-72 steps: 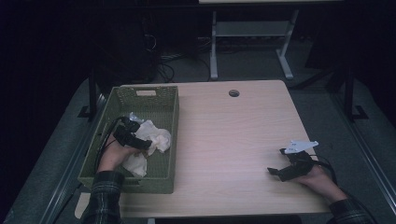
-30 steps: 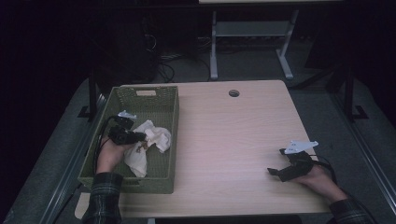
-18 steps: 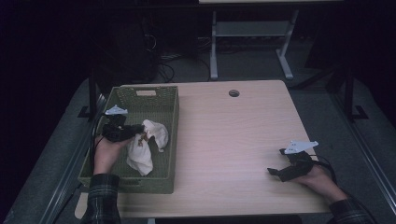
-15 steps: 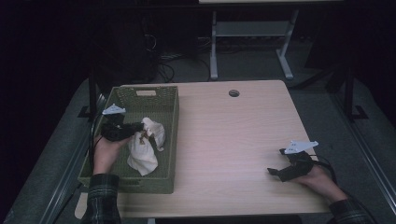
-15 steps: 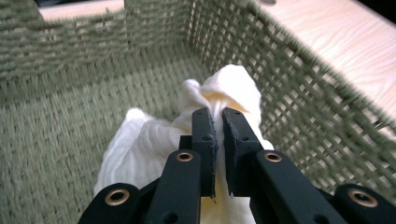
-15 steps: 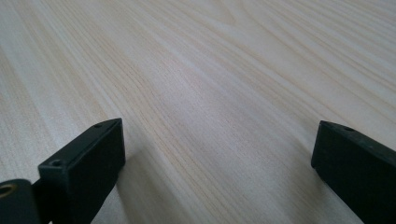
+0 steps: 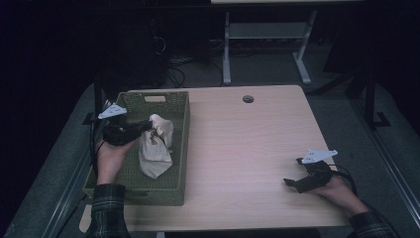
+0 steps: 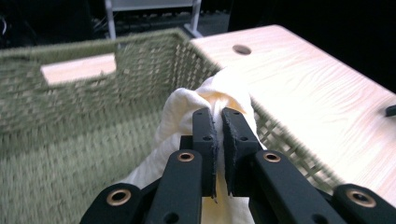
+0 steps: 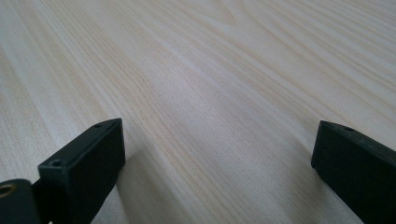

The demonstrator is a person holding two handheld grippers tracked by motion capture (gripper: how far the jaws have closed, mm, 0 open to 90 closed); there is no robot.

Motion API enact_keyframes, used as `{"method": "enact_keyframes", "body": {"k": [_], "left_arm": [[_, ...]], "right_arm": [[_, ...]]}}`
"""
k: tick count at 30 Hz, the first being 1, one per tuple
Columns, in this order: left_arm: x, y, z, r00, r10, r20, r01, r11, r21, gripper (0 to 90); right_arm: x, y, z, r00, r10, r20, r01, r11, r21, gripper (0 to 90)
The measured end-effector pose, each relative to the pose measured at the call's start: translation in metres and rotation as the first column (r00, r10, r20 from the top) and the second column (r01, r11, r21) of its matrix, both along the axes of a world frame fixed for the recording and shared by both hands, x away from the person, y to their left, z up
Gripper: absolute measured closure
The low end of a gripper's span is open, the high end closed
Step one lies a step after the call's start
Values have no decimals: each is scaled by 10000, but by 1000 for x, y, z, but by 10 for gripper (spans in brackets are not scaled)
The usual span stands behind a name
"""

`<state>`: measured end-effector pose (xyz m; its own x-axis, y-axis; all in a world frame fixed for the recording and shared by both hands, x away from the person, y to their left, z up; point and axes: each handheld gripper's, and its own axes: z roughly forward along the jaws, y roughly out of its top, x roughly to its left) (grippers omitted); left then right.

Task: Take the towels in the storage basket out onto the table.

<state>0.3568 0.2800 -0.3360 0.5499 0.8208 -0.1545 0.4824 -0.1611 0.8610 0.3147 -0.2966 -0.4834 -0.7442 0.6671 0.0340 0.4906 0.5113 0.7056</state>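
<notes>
Clamped on the cloth, the left tongs have lifted it partly, it seems, from the basket at centre left, while the right tongs rest apart on the desk.

Light wood table with a round cable hole near the far edge. Behind it there's a grey desk frame and tangled cables on the floor.

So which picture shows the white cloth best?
The high view: the whole cloth hangs from the left gripper over the basket. The left gripper view shows just the pinched fold, close up. The right gripper view looks at the table.
</notes>
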Motion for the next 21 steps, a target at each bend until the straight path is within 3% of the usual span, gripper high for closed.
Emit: {"method": "enact_keyframes", "body": {"k": [4,12,15,21], "left_arm": [[-1,-7,13,9996,-152,252,159,9995,-284,841],[-1,-27,41,9923,-818,931,885,9936,-706,841],[0,-32,47,9902,-967,1010,1051,9911,-814,841],[0,-51,65,9781,-1484,1460,1635,9818,-970,842]], "right_arm": [[0,0,0,10000,11,29,-11,10000,-10,25],[0,0,0,10000,-3,4,3,10000,7,26],[0,0,0,10000,-3,7,3,10000,5,25],[0,0,0,10000,-12,-3,12,10000,19,26]]}}
